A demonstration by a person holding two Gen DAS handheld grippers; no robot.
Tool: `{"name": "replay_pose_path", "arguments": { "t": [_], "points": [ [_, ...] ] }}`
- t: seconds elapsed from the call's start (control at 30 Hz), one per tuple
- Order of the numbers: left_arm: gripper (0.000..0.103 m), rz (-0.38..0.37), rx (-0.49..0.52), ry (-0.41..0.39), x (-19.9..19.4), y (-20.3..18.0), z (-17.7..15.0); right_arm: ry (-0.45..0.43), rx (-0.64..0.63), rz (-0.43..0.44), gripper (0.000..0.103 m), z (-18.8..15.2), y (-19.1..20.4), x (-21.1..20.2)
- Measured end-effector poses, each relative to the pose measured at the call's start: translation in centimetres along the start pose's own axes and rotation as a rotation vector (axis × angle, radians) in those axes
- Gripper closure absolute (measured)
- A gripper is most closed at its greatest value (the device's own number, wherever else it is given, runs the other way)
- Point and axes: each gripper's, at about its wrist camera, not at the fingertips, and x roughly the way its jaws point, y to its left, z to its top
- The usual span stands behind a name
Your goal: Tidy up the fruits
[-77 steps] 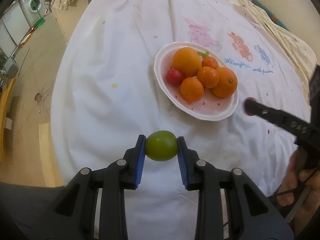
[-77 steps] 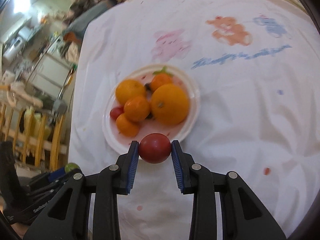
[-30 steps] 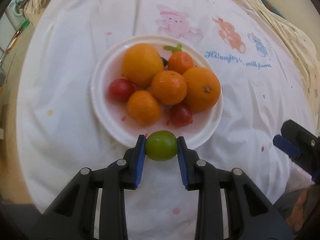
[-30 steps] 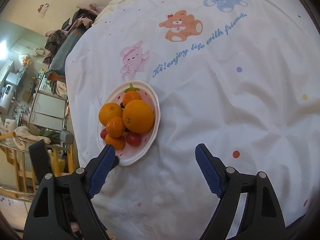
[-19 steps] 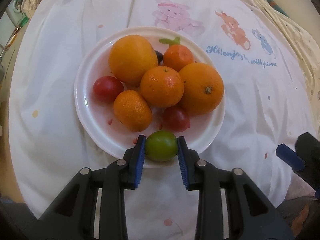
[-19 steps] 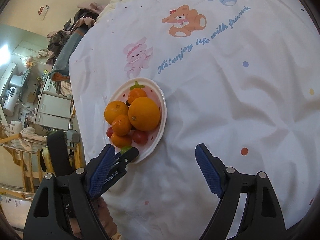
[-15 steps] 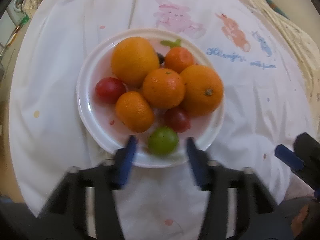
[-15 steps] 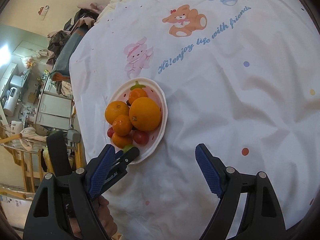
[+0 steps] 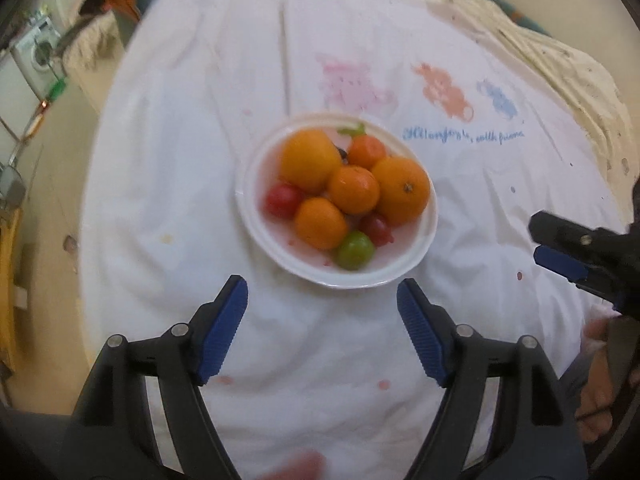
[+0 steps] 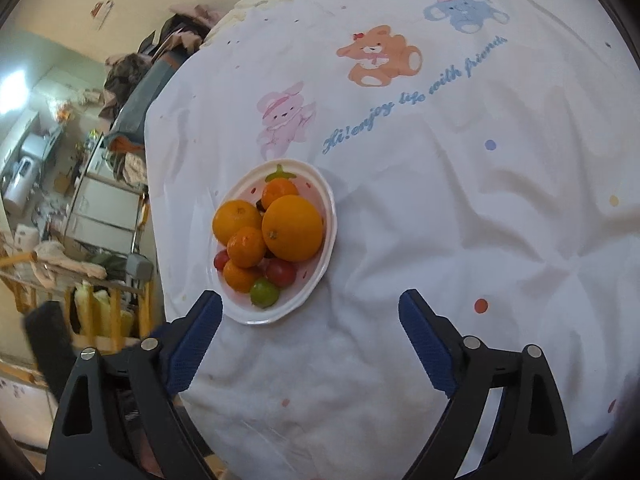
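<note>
- While its jaws are opening, the left gripper [image 9: 322,322] hangs above bare cloth just short of the white plate [image 9: 416,258]; nothing lies between its blue pads [image 9: 222,328].
- Right gripper [image 10: 310,338]: jaws spread wide and opening, nothing between them; cloth only beneath.
- Green fruit [image 9: 354,250]: resting on the plate at its near rim, touching a small orange [image 9: 320,222] and just beside a red tomato [image 9: 376,226]. It is free of both grippers.
- Other plate contents: two large oranges [image 9: 402,190], further small orange fruit, and a second red tomato [image 9: 282,200] at the left side. All are packed close together.
- Plate stands on a white tablecloth [image 10: 440,208] printed with cartoon animals and blue lettering.
- In the left wrist view the right gripper shows at the right edge, well apart from the plate.
</note>
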Motion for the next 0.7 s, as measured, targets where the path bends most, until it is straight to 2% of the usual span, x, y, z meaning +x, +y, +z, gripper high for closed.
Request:
{"name": "replay_pose_path", "arguments": {
  "t": [0.1, 0.23, 0.37, 0.43, 0.7],
  "points": [
    [0.028, 0.014, -0.032, -0.068, -2.3, 1.7, -0.6, -0.026, -0.077, -0.029, 0.009, -0.7, 1.4, -0.3],
    [0.014, 0.043, -0.064, -0.131, -4.5, 3.5, -1.9, -0.094, -0.185, -0.071, 0.008, -1.9, 3.5, -1.4],
    [0.010, 0.059, -0.064, -0.202, -6.5, 4.1, -3.2, -0.159, -0.229, -0.060, 0.001, -3.4, 4.5, -2.7],
    [0.005, 0.071, -0.057, -0.240, -7.5, 4.2, -3.7, -0.186, -0.245, -0.061, 0.001, -4.4, 4.9, -3.3],
    [0.001, 0.083, -0.036, -0.342, -10.3, 4.2, -6.0, -0.359, -0.376, -0.154, 0.000, -8.6, 7.0, -6.5]
  ]
}}
